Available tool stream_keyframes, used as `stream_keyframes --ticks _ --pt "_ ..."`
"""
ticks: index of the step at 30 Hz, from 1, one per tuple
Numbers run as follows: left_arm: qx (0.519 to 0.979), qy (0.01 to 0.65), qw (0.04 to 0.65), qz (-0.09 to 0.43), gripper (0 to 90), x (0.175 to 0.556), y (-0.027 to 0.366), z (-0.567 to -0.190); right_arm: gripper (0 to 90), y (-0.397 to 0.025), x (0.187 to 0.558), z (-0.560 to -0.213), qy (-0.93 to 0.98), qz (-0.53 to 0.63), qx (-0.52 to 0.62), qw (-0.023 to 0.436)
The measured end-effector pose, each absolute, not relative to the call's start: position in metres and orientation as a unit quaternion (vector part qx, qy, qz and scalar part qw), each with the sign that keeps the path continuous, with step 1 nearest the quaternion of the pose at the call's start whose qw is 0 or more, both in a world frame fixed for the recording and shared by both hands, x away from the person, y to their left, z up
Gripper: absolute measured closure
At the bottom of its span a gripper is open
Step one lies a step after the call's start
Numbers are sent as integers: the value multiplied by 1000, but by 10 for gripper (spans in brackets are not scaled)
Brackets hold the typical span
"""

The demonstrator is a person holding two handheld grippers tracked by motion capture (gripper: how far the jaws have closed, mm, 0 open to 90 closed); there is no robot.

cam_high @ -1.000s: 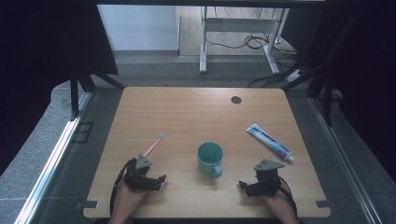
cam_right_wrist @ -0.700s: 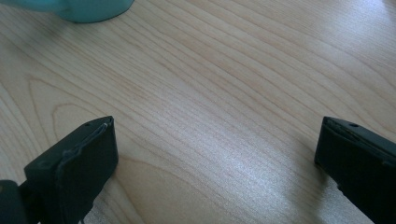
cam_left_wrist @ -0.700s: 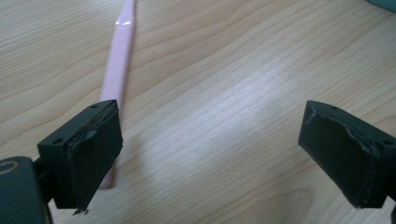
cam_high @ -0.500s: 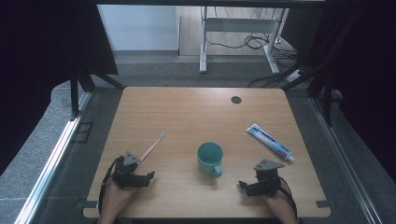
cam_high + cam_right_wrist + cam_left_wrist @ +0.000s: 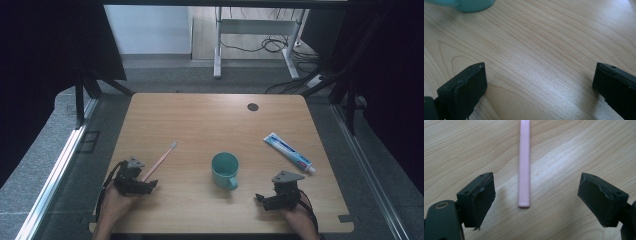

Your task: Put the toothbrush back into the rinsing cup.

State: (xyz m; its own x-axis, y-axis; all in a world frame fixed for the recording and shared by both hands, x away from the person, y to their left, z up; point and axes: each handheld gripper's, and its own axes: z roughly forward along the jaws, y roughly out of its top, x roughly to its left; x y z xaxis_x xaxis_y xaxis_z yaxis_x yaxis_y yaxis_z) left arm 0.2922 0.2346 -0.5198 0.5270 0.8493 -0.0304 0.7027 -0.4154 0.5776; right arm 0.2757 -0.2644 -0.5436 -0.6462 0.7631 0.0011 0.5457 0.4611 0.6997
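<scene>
L gripper (image 5: 131, 179) is seen near the table's front-left corner in the high view, held in the person's left hand (image 5: 116, 201), w/ the butt end of the pink toothbrush (image 5: 159, 160) right at its nose. In the left gripper view the jaws are spread wide and nothing is gripped: the toothbrush handle (image 5: 524, 165) lies flat on the wood between them, its rounded end about level w/ the pads, clear gaps on both sides, no contact that can be made out.

Hidden / cut off: the brush head is cropped by the top edge of the left gripper view, and from above the handle's last bit is tucked against the gripper body, so the exact overlap can't be read there. Bristles are too small to make out in the high view.

Vs the earlier frames: the L gripper has been pulled back toward the person and out to the left, then brought in again, so it's now lined up behind the handle (a sec ago it sat further right). The toothbrush itself hasn't shifted. R gripper hasn't budged.

R gripper (image 5: 280, 194) is parked front-right, jaws also wide apart over bare wood. A slice of the teal mug (image 5: 464, 4) is caught at the top-left of the right gripper view. On the table (image 5: 200, 120) the mug (image 5: 224, 170) stands mid-front, and a toothpaste tube (image 5: 289, 152) lies at an angle near the right edge.
</scene>
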Motion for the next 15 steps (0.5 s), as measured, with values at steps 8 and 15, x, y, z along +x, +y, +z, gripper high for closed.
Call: stream_keyframes --ticks 8,15 --pt "849 460 238 103 188 308 237 -514 0 -264 276 -544 840 343 389 158" --pt "863 454 206 82 232 322 233 -511 0 -264 276 -544 840 343 390 158"
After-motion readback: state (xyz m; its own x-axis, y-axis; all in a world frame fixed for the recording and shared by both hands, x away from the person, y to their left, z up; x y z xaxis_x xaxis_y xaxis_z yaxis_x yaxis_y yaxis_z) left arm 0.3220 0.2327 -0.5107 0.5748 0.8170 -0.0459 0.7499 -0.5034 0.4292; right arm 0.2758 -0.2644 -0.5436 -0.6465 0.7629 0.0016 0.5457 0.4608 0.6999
